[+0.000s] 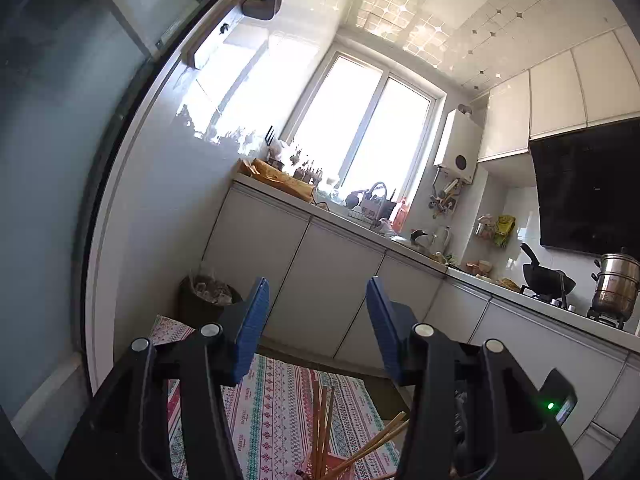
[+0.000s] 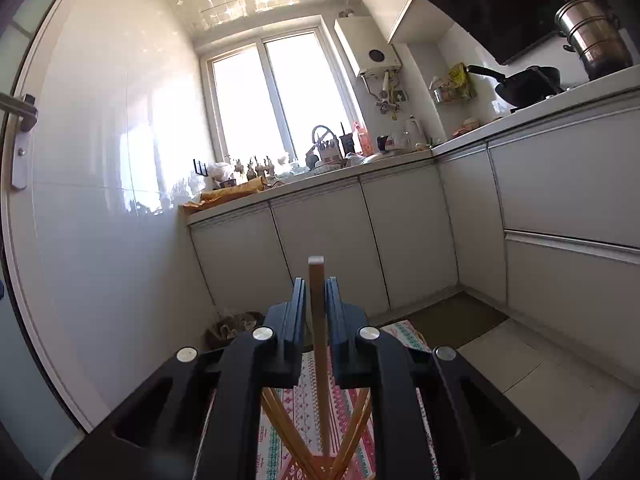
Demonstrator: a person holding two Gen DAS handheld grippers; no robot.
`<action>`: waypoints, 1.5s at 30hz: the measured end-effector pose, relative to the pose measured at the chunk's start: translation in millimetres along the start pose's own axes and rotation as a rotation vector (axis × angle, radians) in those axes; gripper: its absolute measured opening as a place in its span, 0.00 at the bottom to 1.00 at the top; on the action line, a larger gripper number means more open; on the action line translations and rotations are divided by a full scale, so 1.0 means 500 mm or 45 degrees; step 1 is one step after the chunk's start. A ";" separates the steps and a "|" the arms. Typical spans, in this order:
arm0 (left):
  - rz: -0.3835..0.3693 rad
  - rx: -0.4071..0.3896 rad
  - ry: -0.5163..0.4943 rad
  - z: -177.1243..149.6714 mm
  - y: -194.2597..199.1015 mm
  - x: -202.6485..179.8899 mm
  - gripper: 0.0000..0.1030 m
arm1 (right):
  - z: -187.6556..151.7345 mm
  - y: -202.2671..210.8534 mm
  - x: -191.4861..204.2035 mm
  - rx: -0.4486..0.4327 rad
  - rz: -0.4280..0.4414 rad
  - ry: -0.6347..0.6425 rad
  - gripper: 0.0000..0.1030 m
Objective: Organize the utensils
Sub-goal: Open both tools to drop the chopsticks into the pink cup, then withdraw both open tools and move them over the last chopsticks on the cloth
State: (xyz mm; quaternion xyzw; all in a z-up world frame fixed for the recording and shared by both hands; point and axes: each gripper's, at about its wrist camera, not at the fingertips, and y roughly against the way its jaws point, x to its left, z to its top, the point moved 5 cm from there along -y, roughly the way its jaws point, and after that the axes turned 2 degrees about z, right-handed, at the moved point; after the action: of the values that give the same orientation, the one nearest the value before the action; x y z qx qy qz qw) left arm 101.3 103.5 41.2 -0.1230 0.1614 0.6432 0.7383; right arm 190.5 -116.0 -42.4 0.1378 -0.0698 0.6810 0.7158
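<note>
narrow kitchen, white cabinets (image 2: 320,248) ahead, patterned mat (image 1: 276,408) on floor below. left gripper (image 1: 318,312) released, jaws apart, nothing between. right gripper (image 2: 316,300) clenched on upright chopstick (image 2: 318,320). more chopsticks (image 1: 324,436) fan below, holder cut off at frame edge.

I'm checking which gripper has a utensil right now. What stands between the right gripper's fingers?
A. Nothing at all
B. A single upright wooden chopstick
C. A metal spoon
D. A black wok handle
B: in the right wrist view a single wooden chopstick rises upright between the fingers of the right gripper, above other chopsticks fanned out below.
</note>
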 end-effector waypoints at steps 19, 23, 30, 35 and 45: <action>-0.173 0.315 -0.107 -0.082 -0.015 -0.084 0.92 | 0.070 0.196 -0.180 0.163 -0.086 -0.065 0.93; -0.303 0.482 -0.303 -0.149 -0.012 -0.140 0.93 | 0.001 0.227 -0.261 0.395 -0.133 -0.141 0.93; -0.486 0.811 -0.674 -0.324 0.009 -0.198 0.93 | -0.125 0.271 -0.424 0.667 -0.260 -0.517 0.93; -0.648 1.018 -1.008 -0.473 0.049 -0.240 0.93 | -0.135 0.269 -0.455 0.697 -0.303 -0.540 0.93; -0.713 1.434 -1.383 -0.698 0.015 -0.299 0.90 | -0.132 0.281 -0.500 0.726 -0.316 -0.637 0.93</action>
State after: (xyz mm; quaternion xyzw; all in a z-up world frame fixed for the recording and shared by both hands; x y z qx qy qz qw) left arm 47.8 -167.5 -219.7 0.5568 0.0438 0.2285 0.7974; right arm 29.2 -330.5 -162.9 0.5001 -0.0330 0.5268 0.6865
